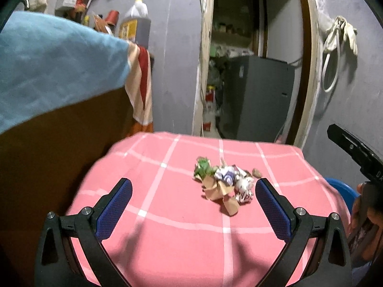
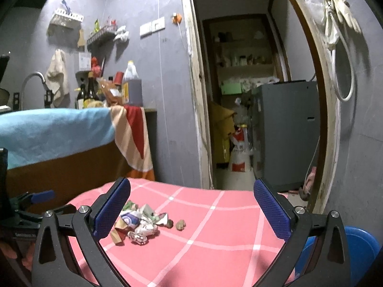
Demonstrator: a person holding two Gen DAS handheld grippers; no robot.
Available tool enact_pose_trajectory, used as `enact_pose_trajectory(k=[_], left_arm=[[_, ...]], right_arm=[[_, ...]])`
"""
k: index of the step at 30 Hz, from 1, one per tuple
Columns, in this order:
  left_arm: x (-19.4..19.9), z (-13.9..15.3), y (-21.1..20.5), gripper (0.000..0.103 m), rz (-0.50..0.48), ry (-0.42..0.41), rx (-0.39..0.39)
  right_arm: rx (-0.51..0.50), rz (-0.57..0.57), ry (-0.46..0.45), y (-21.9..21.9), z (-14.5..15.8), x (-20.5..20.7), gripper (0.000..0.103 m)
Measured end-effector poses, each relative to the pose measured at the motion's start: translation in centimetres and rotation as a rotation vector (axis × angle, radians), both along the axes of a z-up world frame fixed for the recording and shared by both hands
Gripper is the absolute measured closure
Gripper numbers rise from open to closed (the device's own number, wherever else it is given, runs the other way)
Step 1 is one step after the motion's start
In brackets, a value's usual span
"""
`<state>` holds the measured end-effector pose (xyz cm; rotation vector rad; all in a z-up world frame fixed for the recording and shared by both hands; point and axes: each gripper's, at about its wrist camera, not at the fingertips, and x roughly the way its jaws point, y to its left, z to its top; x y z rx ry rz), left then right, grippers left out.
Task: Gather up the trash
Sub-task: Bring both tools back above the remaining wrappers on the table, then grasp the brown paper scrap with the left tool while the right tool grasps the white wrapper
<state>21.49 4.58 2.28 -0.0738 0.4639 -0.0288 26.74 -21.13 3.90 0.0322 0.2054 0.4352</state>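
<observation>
A small heap of trash (image 1: 222, 186) lies on the pink checked tablecloth (image 1: 167, 239): crumpled brown paper, green and white wrappers and a small brown lump. My left gripper (image 1: 194, 186) hovers above the cloth, open, with the heap just inside its right finger. In the right wrist view the trash heap (image 2: 138, 224) sits just right of the left finger, with two brown lumps (image 2: 176, 224) beside it. My right gripper (image 2: 191, 191) is open and holds nothing. The right gripper body (image 1: 356, 153) shows at the right edge of the left wrist view.
A blue tub (image 2: 359, 246) stands low at the table's right side. A blue-towelled counter (image 2: 47, 129) with bottles and a tap rises to the left. Behind the table is a doorway with a grey appliance (image 2: 287, 131). A hand (image 1: 359, 205) shows at the right.
</observation>
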Motion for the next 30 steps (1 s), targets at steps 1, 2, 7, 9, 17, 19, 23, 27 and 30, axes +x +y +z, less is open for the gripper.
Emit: enact_pose_trajectory(k=[1,2,7,9,17,19,23,27,30], left_arm=[[0.4,-0.2,0.0,0.003,-0.005,0.018,-0.009],[0.7,-0.4,0.0,0.003,-0.010,0.031,-0.016],[2.7,-1.2,-0.4,0.003,-0.052,0.129,-0.048],[3.7,-1.5,-0.6,0.005,-0.066,0.161,-0.055],[6.8,-2.5,-0.7,0.033,-0.094,0.272,-0.100],[7.3,-2.6,-0.4,0.042,-0.098,0.294,-0.122],[8.0,-3.4,0.3,0.058,-0.108,0.341,-0.182],[7.9,-3.6,0.8,0.077,-0.126,0.346,-0.219],[7.7,-3.7,0.9,0.083,-0.128,0.351,-0.224]], right_arm=[[-0.008,0.000,0.012,0.1,-0.1,0.2,0.000],[-0.018,-0.002,0.026,0.3,-0.3,0.4,0.000],[-0.029,-0.001,0.086,0.4,-1.0,1.5,0.000],[-0.035,0.001,0.105,0.5,-1.2,1.8,0.000],[-0.073,0.012,0.226,1.0,-2.2,4.0,0.000],[-0.070,0.027,0.264,1.2,-2.5,4.7,0.000],[-0.069,0.072,0.335,1.9,-3.2,5.8,0.009],[-0.106,0.138,0.415,3.5,-4.4,6.8,0.020],[-0.147,0.186,0.474,5.0,-5.3,7.2,0.032]])
